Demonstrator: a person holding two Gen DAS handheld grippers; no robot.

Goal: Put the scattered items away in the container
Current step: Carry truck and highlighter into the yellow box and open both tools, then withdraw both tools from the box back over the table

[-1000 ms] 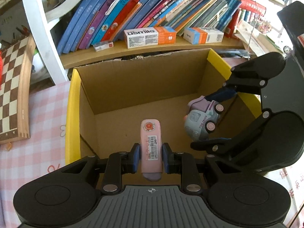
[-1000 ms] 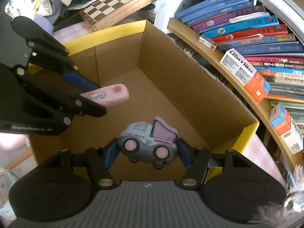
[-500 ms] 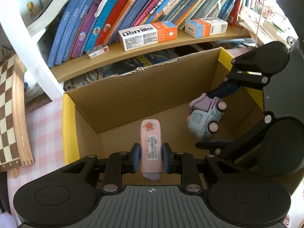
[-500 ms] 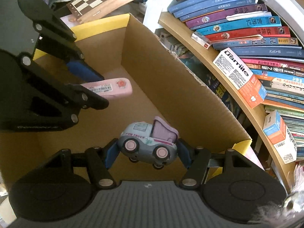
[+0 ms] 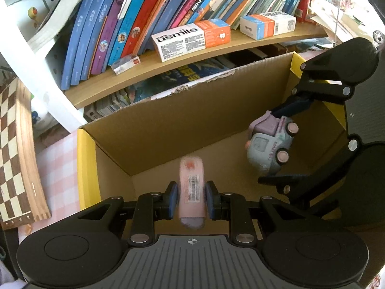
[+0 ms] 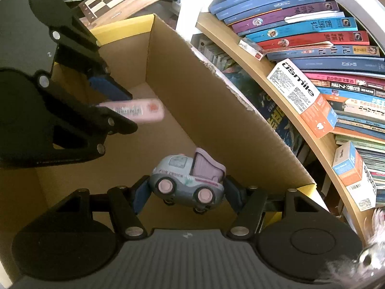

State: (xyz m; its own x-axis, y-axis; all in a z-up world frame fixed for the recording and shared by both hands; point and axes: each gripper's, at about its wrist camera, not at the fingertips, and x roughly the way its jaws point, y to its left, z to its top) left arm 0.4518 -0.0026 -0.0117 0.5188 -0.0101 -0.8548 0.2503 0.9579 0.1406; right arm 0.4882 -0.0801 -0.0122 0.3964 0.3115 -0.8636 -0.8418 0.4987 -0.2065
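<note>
The left gripper (image 5: 191,198) squeezes a pink case (image 5: 191,187). The right gripper (image 6: 186,191) squeezes a toy truck (image 6: 189,180). Both hang inside the cardboard box (image 5: 168,130), above its floor. Best to go low, then let go gently so nothing bounces.

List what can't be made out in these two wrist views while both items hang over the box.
- Pink case, left wrist view: motion-blurred, barcode label unreadable; whether the pads still clamp it is unclear.
- Cardboard box floor: near part hidden by both gripper bodies, so anything lying there is unseen.
- Toy truck, right wrist view: underside hidden; height above the floor unclear.
- Lower-shelf books: cut off by the box's far wall.
</note>
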